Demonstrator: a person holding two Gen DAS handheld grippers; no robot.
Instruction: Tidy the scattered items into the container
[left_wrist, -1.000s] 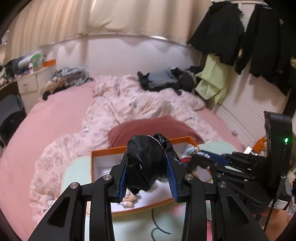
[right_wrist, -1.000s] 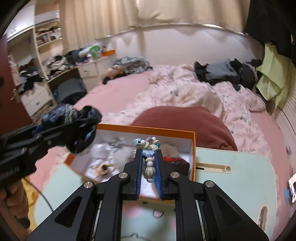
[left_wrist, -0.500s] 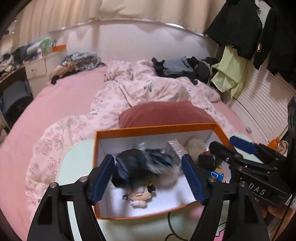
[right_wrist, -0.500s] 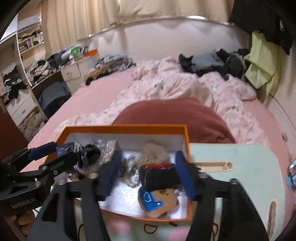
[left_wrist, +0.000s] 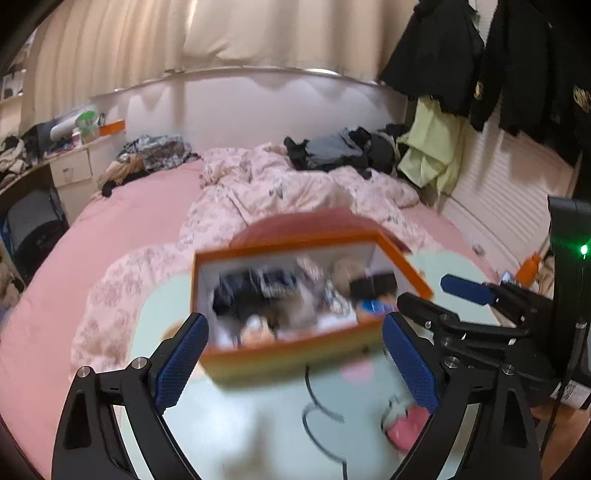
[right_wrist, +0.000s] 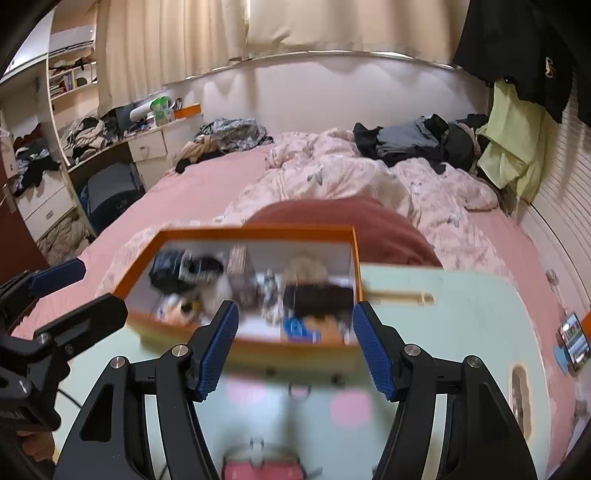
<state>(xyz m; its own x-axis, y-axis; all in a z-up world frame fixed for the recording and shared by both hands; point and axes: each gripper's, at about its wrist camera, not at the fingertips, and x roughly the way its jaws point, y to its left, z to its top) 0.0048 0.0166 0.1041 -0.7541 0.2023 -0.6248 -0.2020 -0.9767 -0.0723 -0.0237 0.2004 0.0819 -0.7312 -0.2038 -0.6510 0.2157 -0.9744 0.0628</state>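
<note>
An orange box with a white inside stands on the pale green table; it also shows in the right wrist view. Several blurred items lie in it, among them a dark crumpled bundle and a black item. My left gripper is open and empty, in front of the box. My right gripper is open and empty, also in front of the box. A pink item lies on the table by the left gripper's right finger.
A black cable curls on the table. A dark red pillow lies behind the box on a pink bed with a floral quilt. A pink item sits at the table's near edge. A phone lies at the right.
Both grippers opened and dropped their loads into the box: the left a black bundle, the right a bead string. Both have since pulled back from the box.
</note>
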